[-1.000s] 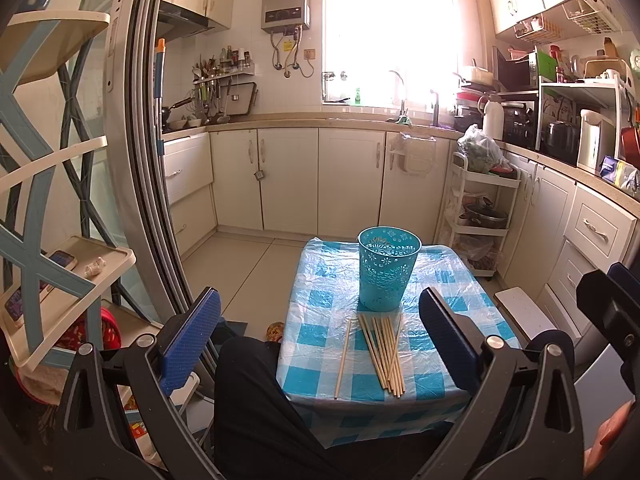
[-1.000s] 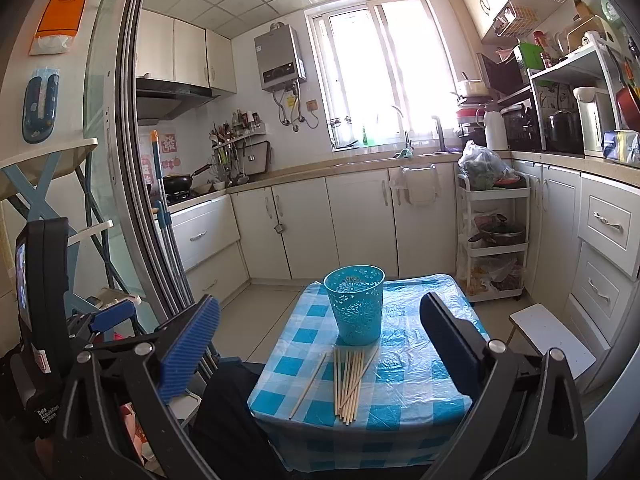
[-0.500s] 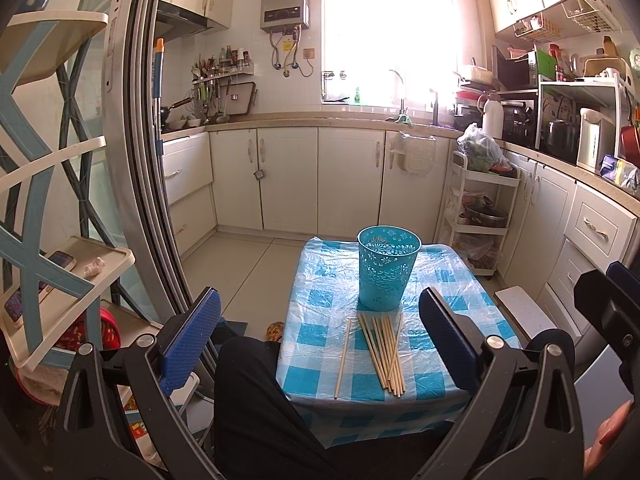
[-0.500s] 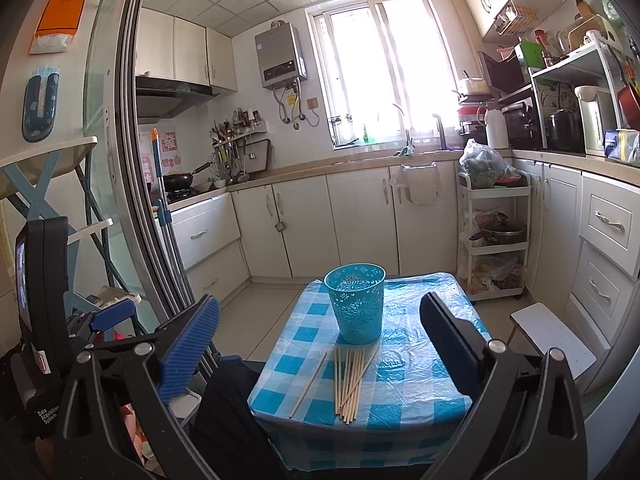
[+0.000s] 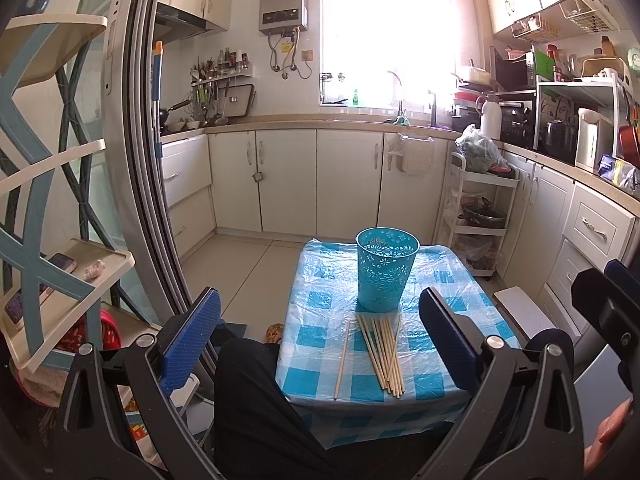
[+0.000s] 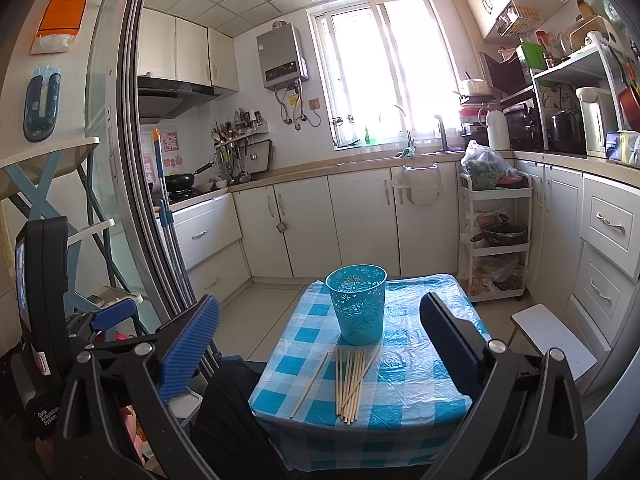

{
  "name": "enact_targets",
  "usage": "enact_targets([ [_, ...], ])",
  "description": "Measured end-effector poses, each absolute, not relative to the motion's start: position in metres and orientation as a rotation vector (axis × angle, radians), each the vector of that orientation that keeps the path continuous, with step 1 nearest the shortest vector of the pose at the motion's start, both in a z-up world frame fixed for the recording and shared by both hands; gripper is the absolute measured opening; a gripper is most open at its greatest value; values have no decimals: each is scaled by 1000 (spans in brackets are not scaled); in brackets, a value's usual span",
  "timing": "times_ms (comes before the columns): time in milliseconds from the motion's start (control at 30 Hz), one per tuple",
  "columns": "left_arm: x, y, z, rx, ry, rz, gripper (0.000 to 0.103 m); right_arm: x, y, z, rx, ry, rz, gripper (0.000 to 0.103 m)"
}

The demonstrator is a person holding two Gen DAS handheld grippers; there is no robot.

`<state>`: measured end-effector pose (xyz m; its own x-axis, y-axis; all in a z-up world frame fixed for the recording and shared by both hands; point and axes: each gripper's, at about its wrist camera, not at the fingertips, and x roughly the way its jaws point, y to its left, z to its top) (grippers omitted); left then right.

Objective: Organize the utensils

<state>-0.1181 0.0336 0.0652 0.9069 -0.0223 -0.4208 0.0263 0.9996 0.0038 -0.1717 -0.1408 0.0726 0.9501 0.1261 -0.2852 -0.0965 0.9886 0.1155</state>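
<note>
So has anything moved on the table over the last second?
Nothing visibly changed. Left gripper and right gripper hang open, short of the table; the chopsticks lie loose in front of the blue basket.

Daylight pours in through the kitchen window (image 5: 386, 36) (image 6: 384, 68), which is blown out to near white in both views, hiding anything outside. The glare washes over the surrounding wall tiles and the faucet below it. The plastic-covered checked tablecloth (image 5: 320, 300) (image 6: 424, 364) carries soft sheen rather than hard shadows. Focus is sharp through the room's centre. Fisheye distortion bows the sliding door frame (image 5: 132, 160) (image 6: 128, 160) and the cabinets, and the corners fall to black vignette.
</note>
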Motion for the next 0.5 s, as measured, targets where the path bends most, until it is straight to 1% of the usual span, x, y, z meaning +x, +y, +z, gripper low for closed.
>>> enact_targets([
  [167,-112,32,61,17,451,-29,95,-165,-140,70,70,336,110,96],
  [233,-106,31,57,23,461,-28,95,-158,-143,67,71,379,108,96],
  [367,-84,31,41,31,519,-26,95,-134,-150,52,92,470,91,96],
  [500,-58,30,22,35,585,-25,95,-110,-159,35,114,519,73,96],
])
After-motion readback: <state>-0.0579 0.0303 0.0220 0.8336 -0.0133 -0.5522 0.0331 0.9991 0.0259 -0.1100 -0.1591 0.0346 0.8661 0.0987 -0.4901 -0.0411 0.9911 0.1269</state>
